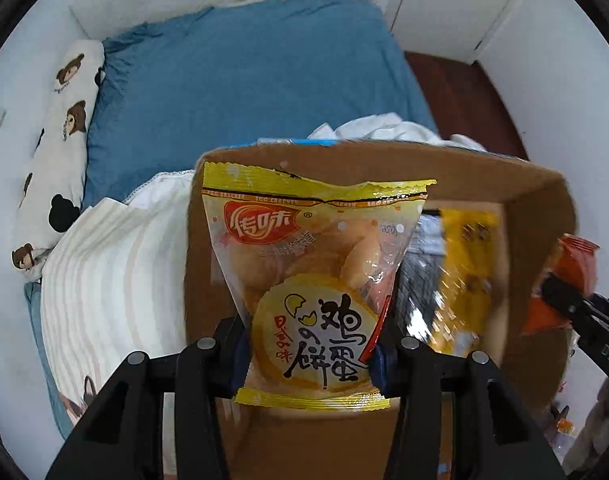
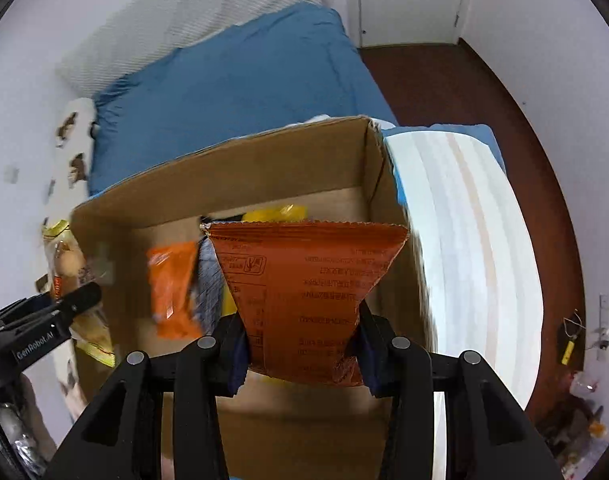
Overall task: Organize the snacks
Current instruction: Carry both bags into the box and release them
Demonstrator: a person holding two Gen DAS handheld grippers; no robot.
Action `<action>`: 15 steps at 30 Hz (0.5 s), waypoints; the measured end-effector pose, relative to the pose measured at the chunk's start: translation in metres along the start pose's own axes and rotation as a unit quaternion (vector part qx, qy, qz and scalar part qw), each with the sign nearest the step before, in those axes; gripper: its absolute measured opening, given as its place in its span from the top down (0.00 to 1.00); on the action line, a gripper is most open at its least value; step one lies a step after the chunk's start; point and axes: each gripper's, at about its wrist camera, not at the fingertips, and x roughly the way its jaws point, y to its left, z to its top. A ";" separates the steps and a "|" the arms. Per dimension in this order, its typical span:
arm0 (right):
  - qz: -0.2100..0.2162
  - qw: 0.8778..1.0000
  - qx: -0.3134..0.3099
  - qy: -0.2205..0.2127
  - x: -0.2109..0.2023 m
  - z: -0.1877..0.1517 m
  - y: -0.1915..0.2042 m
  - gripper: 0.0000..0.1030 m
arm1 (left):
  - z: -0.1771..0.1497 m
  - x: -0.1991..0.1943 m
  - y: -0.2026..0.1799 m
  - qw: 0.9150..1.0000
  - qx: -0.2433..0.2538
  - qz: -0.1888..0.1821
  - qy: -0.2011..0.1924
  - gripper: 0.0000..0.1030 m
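Fingers (image 1: 240, 354) pinch yellow pkt (image 1: 308, 280); blue bed (image 1: 244, 92) behind.

Left gripper (image 1: 310, 354) is clamped on the yellow egg-cracker packet (image 1: 304, 280), fingers pinching its lower sides, held upright above the cardboard box (image 1: 504, 184). Right gripper (image 2: 302, 346) squeezes the lower part of an orange snack bag (image 2: 304, 296) over that same box, its tip (image 1: 564, 300) showing at the box's right side

One cardboard box (image 2: 264, 168), two tools, two orange packets, two yellow packets, one striped quilt (image 2: 464, 240).
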 end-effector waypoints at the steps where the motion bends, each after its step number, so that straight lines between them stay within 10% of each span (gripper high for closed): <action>1: -0.002 1.000 0.002 0.005 0.008 0.006 -0.002 0.55 | 0.007 0.009 0.001 1.000 -0.001 -0.002 0.010 0.57; 9: -0.042 0.998 -0.010 0.035 0.053 0.023 0.006 0.51 | 0.026 0.057 0.007 0.998 -0.009 0.004 0.067 0.57; 13: -0.040 0.998 -0.026 0.036 0.058 0.024 0.016 0.13 | 0.026 0.056 0.002 0.996 -0.018 -0.038 0.073 0.34; 15: -0.038 0.998 -0.029 0.035 0.058 0.025 0.019 0.12 | 0.025 0.054 -0.004 0.996 -0.017 -0.049 0.075 0.25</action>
